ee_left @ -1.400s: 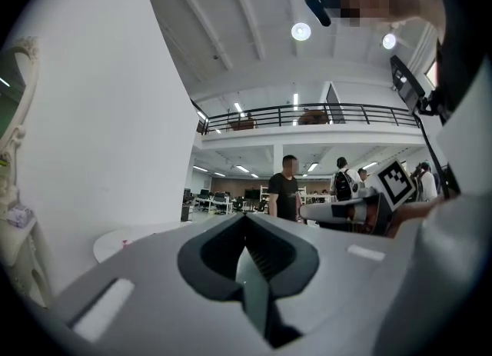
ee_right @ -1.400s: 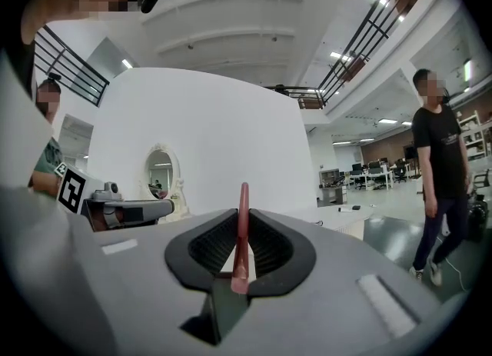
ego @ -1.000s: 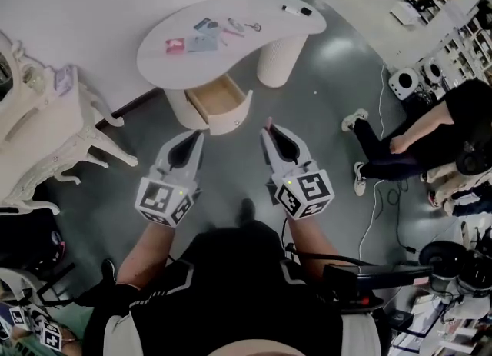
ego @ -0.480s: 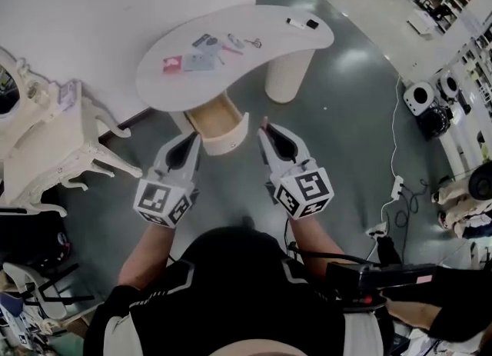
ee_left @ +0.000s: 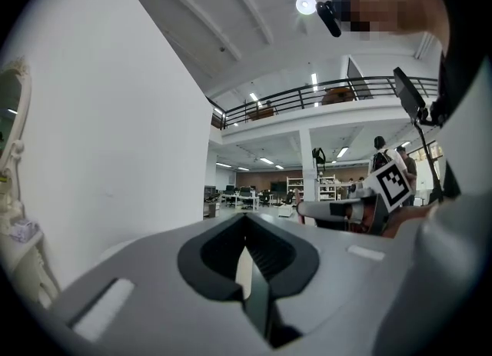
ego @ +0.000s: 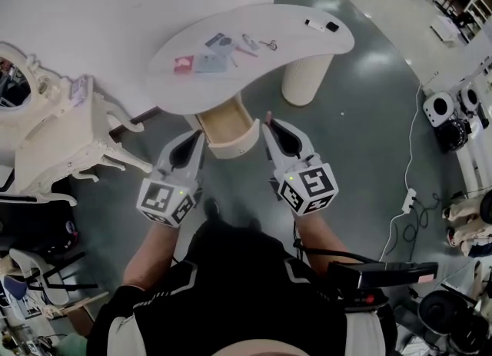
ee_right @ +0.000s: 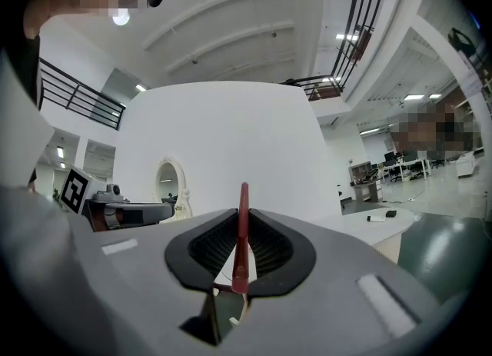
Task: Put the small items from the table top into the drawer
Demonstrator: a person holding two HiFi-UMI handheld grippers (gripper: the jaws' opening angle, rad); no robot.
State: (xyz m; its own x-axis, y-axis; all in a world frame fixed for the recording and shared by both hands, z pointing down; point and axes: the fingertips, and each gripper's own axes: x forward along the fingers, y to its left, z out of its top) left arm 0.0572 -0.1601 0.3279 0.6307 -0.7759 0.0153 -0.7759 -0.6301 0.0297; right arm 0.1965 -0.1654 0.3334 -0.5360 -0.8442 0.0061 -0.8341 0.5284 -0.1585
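Note:
A white curved table [ego: 296, 18] stands ahead in the head view. On it lie a red card [ego: 183, 64], a grey-blue card [ego: 209, 61], a slim pen-like item [ego: 247, 47], a key-like piece [ego: 266, 43] and a black-and-white marker [ego: 320, 24]. Its wooden drawer [ego: 240, 141] is pulled open below the near edge. My left gripper [ego: 198, 135] [ee_left: 246, 224] is shut and holds nothing, left of the drawer. My right gripper [ego: 267, 124] [ee_right: 242, 220] is shut on a thin red stick [ee_right: 243, 231], right of the drawer.
An ornate white dresser [ego: 58, 135] with an oval mirror [ego: 19, 78] stands at the left. The table's round pedestal [ego: 307, 78] is at the right. Cables and a power strip [ego: 408, 200] lie on the grey floor, with white machines [ego: 447, 108] beyond.
The table and open drawer have drawn nearer and shifted right in the head view. The seated person at the right has left the view. Both grippers keep their pose.

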